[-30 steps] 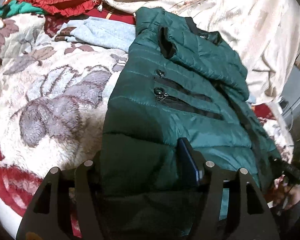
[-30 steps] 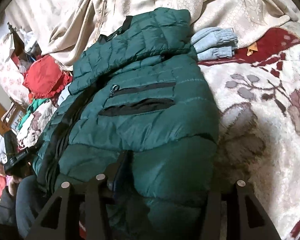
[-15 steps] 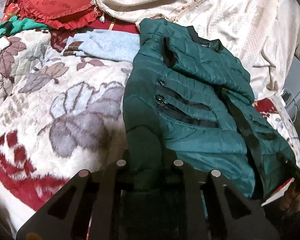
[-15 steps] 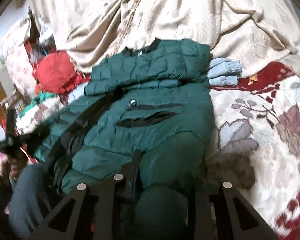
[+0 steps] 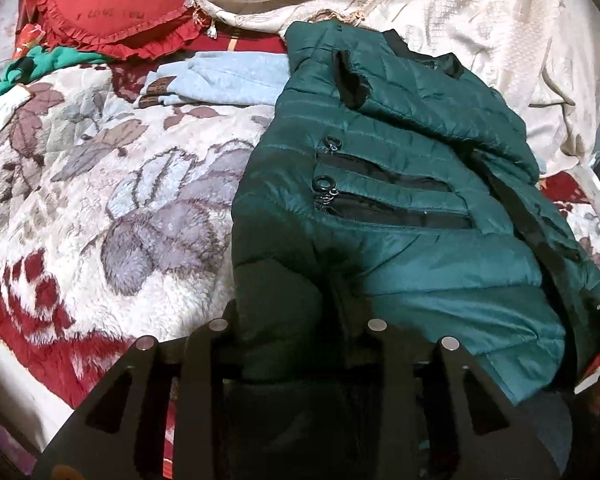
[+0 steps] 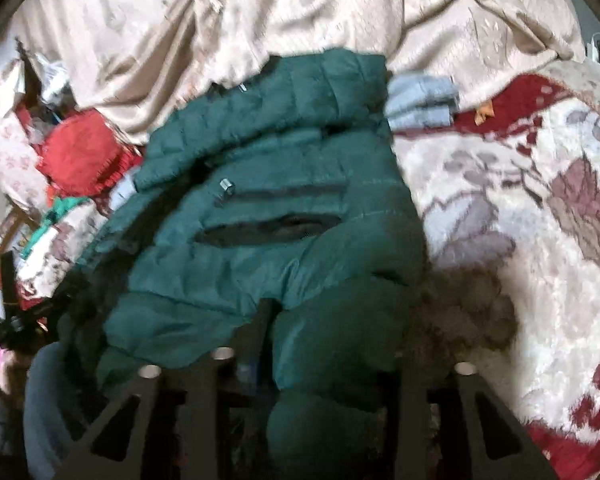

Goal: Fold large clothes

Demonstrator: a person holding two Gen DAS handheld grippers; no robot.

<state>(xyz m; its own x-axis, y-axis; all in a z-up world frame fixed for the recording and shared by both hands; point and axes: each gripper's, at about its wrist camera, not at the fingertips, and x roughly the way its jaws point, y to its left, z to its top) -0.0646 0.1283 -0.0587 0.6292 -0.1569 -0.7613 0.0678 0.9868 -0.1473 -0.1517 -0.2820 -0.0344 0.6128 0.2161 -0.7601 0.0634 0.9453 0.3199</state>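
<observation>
A dark green puffer jacket [image 5: 400, 200] lies front up on the bed, its collar far from me and its two zip pockets showing. My left gripper [image 5: 296, 326] is at the hem's left corner. A bunch of hem fabric fills the gap between its fingers, and the jaws are opening slightly. In the blurred right wrist view the jacket [image 6: 260, 200] runs away from me. My right gripper [image 6: 312, 354] has the hem's right corner bunched between its fingers, jaws opening slightly too. The left gripper's body [image 6: 16, 320] shows at the far left there, held in a hand.
A floral white and red blanket [image 5: 100, 200] covers the bed. A folded light blue garment [image 5: 228, 80] lies beside the jacket's shoulder. A red heart cushion [image 5: 112, 12] and a green cloth [image 5: 40, 66] sit at the back left, with a rumpled cream cover [image 5: 480, 20] behind.
Both grippers stood wide over the hem a second ago, then closed on it and gathered the fabric into a bunch. The right view has shifted and blurred.
</observation>
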